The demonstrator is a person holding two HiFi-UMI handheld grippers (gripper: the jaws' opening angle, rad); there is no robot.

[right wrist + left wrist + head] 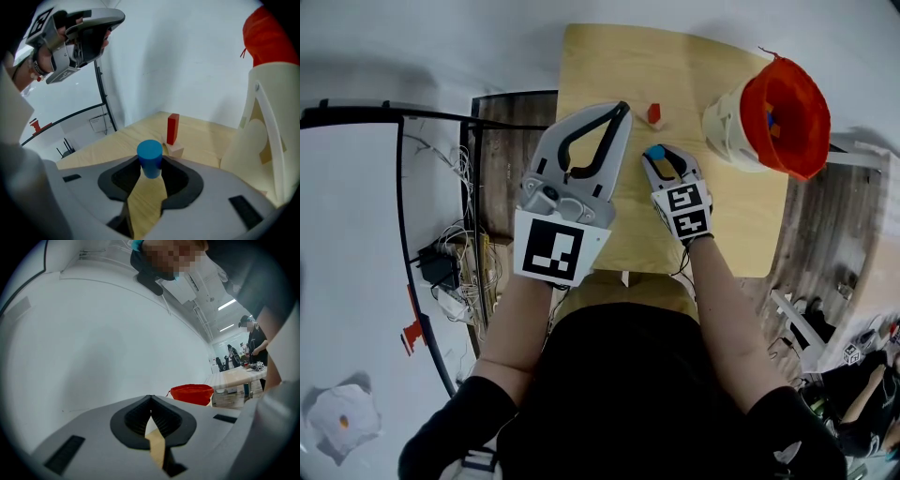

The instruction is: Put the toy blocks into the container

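the round blue wooden block [150, 158] is plain sky blue. the upright red rectangular block [173, 128] is solid red, beside a pale unpainted wooden block [175, 150]. the light wooden table [609, 75] is honey-toned. the cream slatted container [724, 120] has a red-orange fabric liner [792, 112]. the left gripper [622, 110] and right gripper [151, 165] are grey with black pads and black-and-white marker cubes.

Grey, black-padded left claw [622, 107] and right claw [656, 151]; black sleeves [450, 433].
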